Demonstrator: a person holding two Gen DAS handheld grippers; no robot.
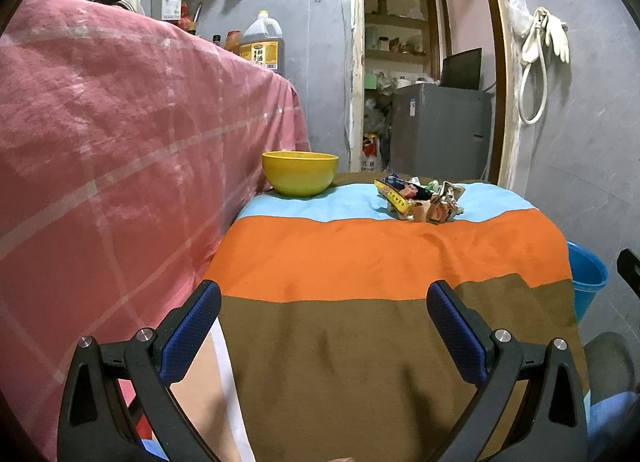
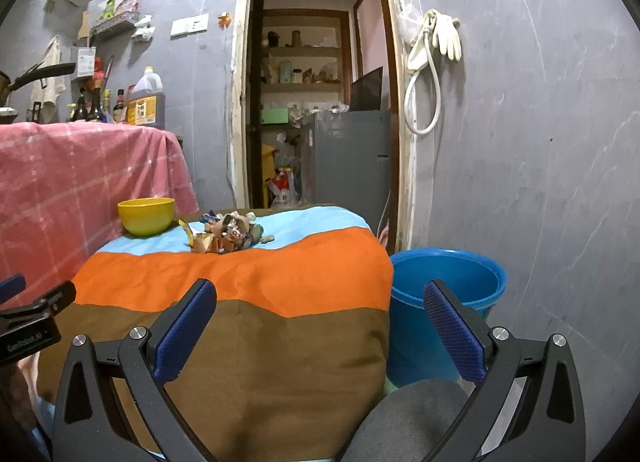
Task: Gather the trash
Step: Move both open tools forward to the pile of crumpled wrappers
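Trash pile (image 1: 420,198) seemingly stretches left-right beside yellow bowl (image 1: 300,173)

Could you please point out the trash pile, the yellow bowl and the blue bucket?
trash pile (image 1: 420,198), left wrist view, middle of the wrappers.
yellow bowl (image 1: 300,178), left wrist view, outer wall.
blue bucket (image 2: 448,274), right wrist view, inner wall.

Blue bucket (image 1: 588,278): left wrist view shows only a sliver, the rest hidden behind the striped cloth (image 1: 400,254) and cut by the picture's edge. Trash pile (image 2: 224,234): individual wrappers too small to identify. Left gripper (image 2: 24,310): cut off at the right wrist view's left edge. Bottle labels (image 2: 141,112): illegible.
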